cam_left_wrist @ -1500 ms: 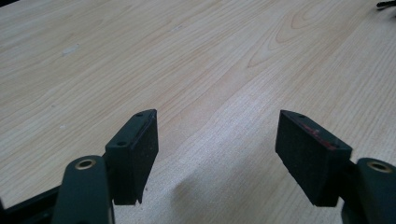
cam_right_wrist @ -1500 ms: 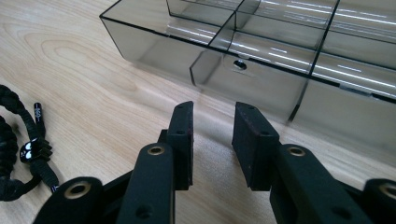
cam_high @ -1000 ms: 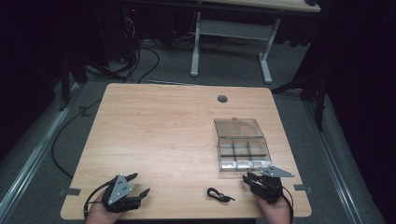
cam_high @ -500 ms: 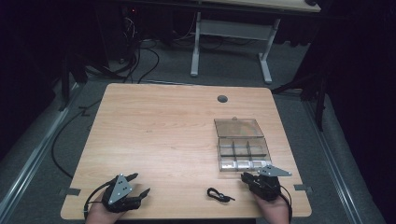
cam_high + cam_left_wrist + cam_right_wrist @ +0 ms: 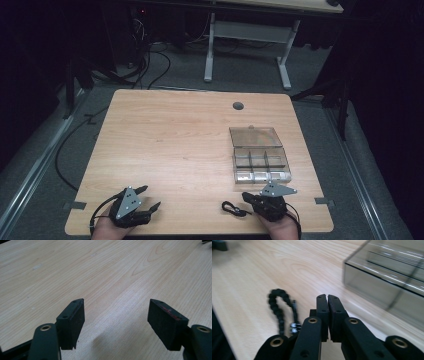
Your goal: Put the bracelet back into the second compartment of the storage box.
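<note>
- The right hand-held gripper (image 5: 327, 298) has just been closing, and its two black jaws now meet pad to pad with nothing between them.
- In the high view the right hand-held gripper (image 5: 250, 197) sits at the near edge of the wooden surface (image 5: 170, 140), its tip pointing left toward a small black beaded cord (image 5: 234, 208).
- In the right gripper view the black beaded cord (image 5: 280, 308) lies in a loop flat on the surface (image 5: 294, 267), just left of the closed jaws; one end runs down beside the gripper's body, and whether it touches the gripper cannot be told.
- A clear plastic compartment box (image 5: 260, 160) stands open on the surface just beyond the right hand-held gripper, its lid folded back away from the person; its compartments look empty.
- In the right gripper view a corner of the clear plastic compartment box (image 5: 387, 282) rises at upper right, apart from the jaws.
- The left hand-held gripper (image 5: 115, 315) has its jaws spread wide apart over bare wood, holding nothing.
- In the high view the left hand-held gripper (image 5: 148, 198) rests at the near left corner of the surface, well apart from the cord and the box.
</note>
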`<state>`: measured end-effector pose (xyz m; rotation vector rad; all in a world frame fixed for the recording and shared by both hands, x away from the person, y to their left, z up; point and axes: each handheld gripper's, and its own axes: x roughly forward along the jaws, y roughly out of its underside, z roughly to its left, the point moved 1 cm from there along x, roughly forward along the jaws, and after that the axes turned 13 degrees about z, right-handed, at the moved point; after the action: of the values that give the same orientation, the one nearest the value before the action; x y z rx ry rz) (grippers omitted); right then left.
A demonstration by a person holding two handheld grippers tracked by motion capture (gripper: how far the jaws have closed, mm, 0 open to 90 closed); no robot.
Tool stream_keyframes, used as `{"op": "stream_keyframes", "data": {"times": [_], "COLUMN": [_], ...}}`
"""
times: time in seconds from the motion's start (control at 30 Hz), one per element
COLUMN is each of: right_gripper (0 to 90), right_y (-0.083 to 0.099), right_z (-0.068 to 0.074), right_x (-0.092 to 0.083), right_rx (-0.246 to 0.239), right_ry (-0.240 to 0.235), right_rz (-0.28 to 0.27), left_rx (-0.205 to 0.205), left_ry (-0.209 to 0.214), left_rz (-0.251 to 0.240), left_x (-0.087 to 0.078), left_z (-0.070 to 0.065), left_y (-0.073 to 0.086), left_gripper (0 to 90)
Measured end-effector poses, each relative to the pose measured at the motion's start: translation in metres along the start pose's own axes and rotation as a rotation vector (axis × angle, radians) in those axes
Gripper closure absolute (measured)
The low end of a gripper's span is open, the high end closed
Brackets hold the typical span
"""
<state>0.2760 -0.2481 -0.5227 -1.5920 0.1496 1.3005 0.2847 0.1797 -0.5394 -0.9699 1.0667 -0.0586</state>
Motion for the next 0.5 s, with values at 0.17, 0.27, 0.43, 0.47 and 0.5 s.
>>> {"op": "stream_keyframes", "data": {"times": [0.17, 0.27, 0.43, 0.47, 0.5], "right_gripper": [89.1, 89.5, 89.8, 89.8, 89.8], "right_y": [-0.003, -0.004, -0.001, -0.001, 0.000], "right_z": [0.012, 0.023, 0.031, 0.032, 0.031], "right_x": [0.002, 0.005, 0.013, 0.014, 0.016], "right_rx": [-0.050, -0.104, -0.153, -0.154, -0.153], "right_ry": [-0.040, -0.069, -0.090, -0.088, -0.089], "right_rz": [-0.011, 0.000, 0.046, 0.052, 0.056], "left_rx": [-0.001, -0.001, -0.002, -0.002, -0.002], "left_ry": [-0.001, -0.001, 0.000, 0.000, 0.000], "left_rz": [0.000, 0.000, -0.002, -0.002, -0.001], "left_x": [0.000, 0.000, 0.000, 0.000, 0.000], "left_z": [0.000, 0.000, 0.000, 0.000, 0.000], "left_y": [0.000, 0.000, 0.000, 0.000, 0.000], "left_gripper": [30.5, 30.4, 30.4, 30.4, 30.4]}}
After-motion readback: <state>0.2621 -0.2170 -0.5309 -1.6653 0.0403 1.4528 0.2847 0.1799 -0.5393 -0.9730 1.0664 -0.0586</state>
